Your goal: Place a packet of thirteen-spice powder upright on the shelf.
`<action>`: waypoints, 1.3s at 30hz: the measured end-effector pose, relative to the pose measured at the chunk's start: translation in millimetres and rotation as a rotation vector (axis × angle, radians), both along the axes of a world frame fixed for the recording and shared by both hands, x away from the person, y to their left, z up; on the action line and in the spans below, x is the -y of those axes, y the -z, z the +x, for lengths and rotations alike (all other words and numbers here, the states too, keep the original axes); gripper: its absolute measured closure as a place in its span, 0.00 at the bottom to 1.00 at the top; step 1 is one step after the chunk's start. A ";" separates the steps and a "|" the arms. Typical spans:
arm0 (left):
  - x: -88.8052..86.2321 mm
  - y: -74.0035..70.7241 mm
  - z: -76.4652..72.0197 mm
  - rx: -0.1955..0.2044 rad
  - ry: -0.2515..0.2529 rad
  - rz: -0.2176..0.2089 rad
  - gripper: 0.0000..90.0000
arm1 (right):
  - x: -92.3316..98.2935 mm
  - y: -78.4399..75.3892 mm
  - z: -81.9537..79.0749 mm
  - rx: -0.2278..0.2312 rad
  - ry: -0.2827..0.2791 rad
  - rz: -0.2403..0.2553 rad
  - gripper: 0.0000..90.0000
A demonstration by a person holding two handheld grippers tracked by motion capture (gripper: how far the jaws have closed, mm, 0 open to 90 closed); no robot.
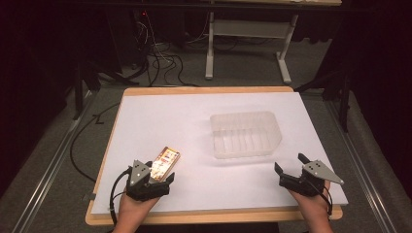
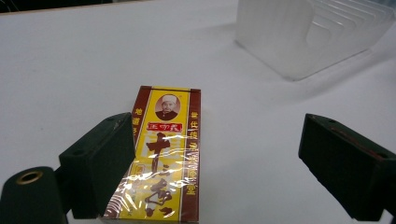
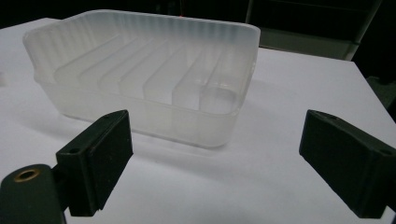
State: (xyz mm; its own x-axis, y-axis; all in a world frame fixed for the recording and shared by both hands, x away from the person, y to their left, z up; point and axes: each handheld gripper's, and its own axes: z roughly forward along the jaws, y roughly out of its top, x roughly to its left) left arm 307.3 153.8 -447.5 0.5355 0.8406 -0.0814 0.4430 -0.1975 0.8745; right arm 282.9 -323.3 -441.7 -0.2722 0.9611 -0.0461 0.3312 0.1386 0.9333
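Observation:
A yellow and dark red box (image 1: 164,162) wrapped in clear film lies flat on the white sheet at the front left. In the left gripper view the box (image 2: 163,158) reaches in between the jaws, close by the left one, with a wide gap to the right one. My left gripper (image 1: 154,175) (image 2: 219,163) is open and nothing presses on the box. A translucent ribbed plastic container (image 1: 245,133) (image 3: 140,74) stands empty right of the middle. Just in front of its near right corner my right gripper (image 1: 290,164) (image 3: 219,163) stands open with nothing between its jaws.
The white sheet (image 1: 194,111) covers a wooden table (image 1: 214,214) whose front edge runs just under both hands. The container (image 2: 308,32) also stands at the upper right of the left gripper view. Cables and a white desk frame (image 1: 248,43) lie on the floor beyond.

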 end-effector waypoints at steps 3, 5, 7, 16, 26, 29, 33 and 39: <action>-1.1 0.0 -0.5 -0.003 -0.010 -0.016 0.17 | 1.6 1.5 0.0 0.000 0.000 -0.003 0.12; -2.1 -0.7 1.0 0.002 -0.024 -0.019 0.17 | 5.1 3.2 0.9 -0.012 0.009 0.000 0.12; -2.7 -0.4 3.5 -0.007 -0.030 -0.023 0.18 | 8.3 3.0 0.7 -0.007 0.014 0.008 0.13; -8.1 0.1 5.5 -0.014 -0.047 -0.023 0.31 | 15.1 5.4 1.4 -0.016 0.021 0.019 0.16; -13.3 2.7 12.6 -0.030 -0.073 0.003 0.30 | 7.5 6.4 2.2 -0.032 -0.006 0.007 0.17; -16.8 3.7 18.8 -0.064 -0.075 -0.006 0.29 | 6.3 7.6 2.8 -0.038 -0.019 -0.006 0.17; -18.7 0.2 29.2 -0.135 -0.081 -0.027 0.29 | 6.4 8.9 2.8 -0.049 -0.037 -0.001 0.18; -10.6 -8.7 43.9 -0.211 -0.022 0.059 0.26 | 9.3 8.3 1.5 -0.043 -0.041 0.013 0.18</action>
State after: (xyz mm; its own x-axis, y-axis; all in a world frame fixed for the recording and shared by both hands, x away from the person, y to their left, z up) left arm 351.2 164.5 -438.8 0.4932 0.8585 -0.1401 0.6195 -0.2336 0.7494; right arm 284.4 -332.5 -450.0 -0.3127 0.9496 -0.0207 0.3658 0.1405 0.9200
